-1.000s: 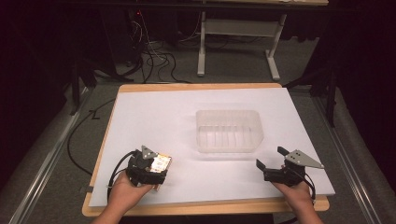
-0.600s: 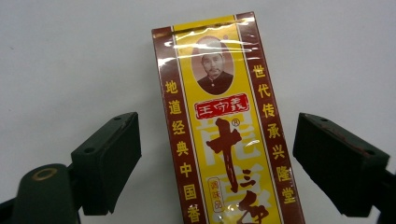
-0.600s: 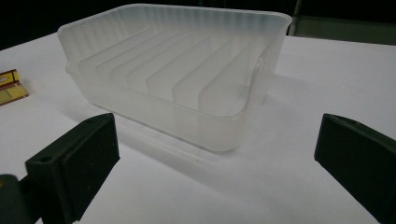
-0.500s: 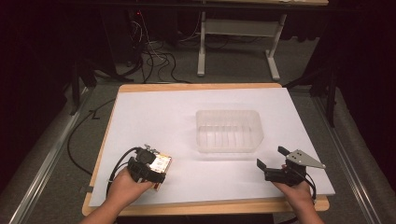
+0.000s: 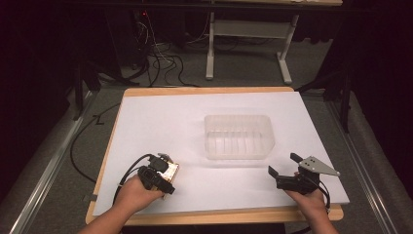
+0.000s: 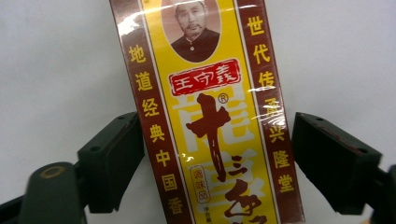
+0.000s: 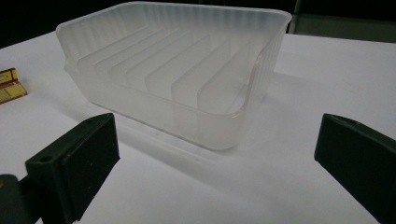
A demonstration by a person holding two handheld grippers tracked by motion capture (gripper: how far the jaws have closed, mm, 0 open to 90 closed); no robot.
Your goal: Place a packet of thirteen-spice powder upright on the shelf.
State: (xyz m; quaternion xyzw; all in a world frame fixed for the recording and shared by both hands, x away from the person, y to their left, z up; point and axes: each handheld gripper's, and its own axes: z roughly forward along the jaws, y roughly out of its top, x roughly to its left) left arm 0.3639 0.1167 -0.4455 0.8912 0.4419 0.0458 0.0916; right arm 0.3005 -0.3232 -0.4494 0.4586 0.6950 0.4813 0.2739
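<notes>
A yellow and brown seasoning box (image 6: 210, 116) with red Chinese lettering lies flat on the white table top near the front left (image 5: 171, 170). My left gripper (image 6: 217, 158) points down over it with one jaw on each long side. The jaws have just been closing on the box: the left pad sits at its edge, and a thin gap remains at the right pad. In the high view a hand holds this left gripper (image 5: 164, 173). My right gripper (image 5: 283, 165) rests at the front right, open and empty (image 7: 224, 158), facing a clear ribbed plastic container (image 7: 187, 112).
The clear container (image 5: 238, 151) stands mid-table, a little right of centre, empty. A corner of the seasoning box (image 7: 9, 86) lies at the left in the right gripper view. White sheet (image 5: 160, 122) covers the wooden board. Cables (image 5: 83, 141) trail off the left edge.
The left hand and its gripper have shifted slightly toward the front edge, over the box. The right hand has stayed put.
</notes>
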